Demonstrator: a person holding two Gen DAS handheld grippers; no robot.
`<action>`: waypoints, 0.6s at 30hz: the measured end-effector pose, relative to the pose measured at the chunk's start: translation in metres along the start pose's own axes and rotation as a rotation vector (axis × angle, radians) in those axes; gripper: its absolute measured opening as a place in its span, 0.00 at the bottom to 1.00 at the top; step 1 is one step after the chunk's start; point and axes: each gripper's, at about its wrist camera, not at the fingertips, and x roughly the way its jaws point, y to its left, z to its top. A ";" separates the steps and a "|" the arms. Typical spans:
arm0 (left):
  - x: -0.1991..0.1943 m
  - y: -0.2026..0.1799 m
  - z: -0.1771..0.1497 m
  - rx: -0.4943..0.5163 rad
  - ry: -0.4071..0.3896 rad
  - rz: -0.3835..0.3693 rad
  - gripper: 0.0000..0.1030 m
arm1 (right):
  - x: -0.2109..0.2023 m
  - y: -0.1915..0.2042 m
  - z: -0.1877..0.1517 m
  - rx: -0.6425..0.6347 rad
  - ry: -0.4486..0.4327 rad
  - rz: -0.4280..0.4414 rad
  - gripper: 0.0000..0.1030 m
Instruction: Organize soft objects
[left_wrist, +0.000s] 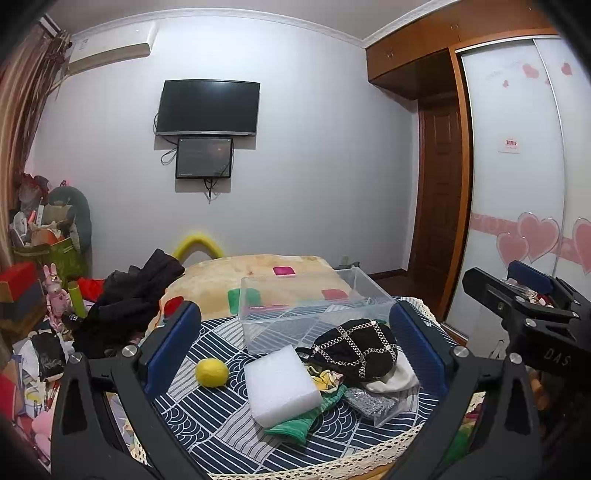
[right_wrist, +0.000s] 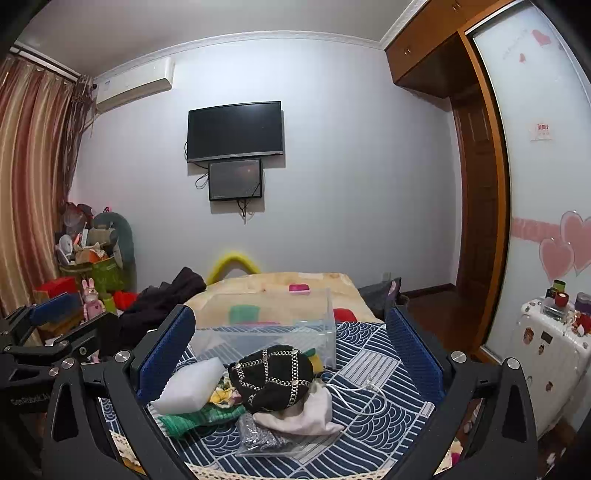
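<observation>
Two hand-held grippers hover above a surface covered with a navy wave-patterned cloth (left_wrist: 207, 417): the left hand-held gripper (left_wrist: 295, 345) has its blue-padded fingers spread wide with nothing between them, and the right hand-held gripper (right_wrist: 291, 350) is likewise spread and empty. Between the fingers lies a heap of soft things: a white foam block (left_wrist: 281, 386) resting on a green knitted cloth (left_wrist: 295, 428), a black cap with chain trim (left_wrist: 356, 349) on top of a white cloth pouch (right_wrist: 303, 415), and a small clear packet of grey glittery material (right_wrist: 260, 439) at the near edge. A yellow ball (left_wrist: 211, 372) sits apart to the left of the foam. Just behind the heap stands a clear plastic box (left_wrist: 314, 310), open at the top.
</observation>
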 end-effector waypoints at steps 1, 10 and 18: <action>0.000 0.000 0.000 -0.001 0.000 0.000 1.00 | 0.000 0.000 0.000 0.000 -0.001 -0.001 1.00; 0.000 0.001 0.000 -0.006 -0.001 -0.001 1.00 | 0.000 0.001 -0.001 0.000 0.000 0.003 1.00; -0.001 0.000 0.000 -0.002 -0.009 0.005 1.00 | -0.001 -0.001 0.000 0.011 -0.005 0.002 1.00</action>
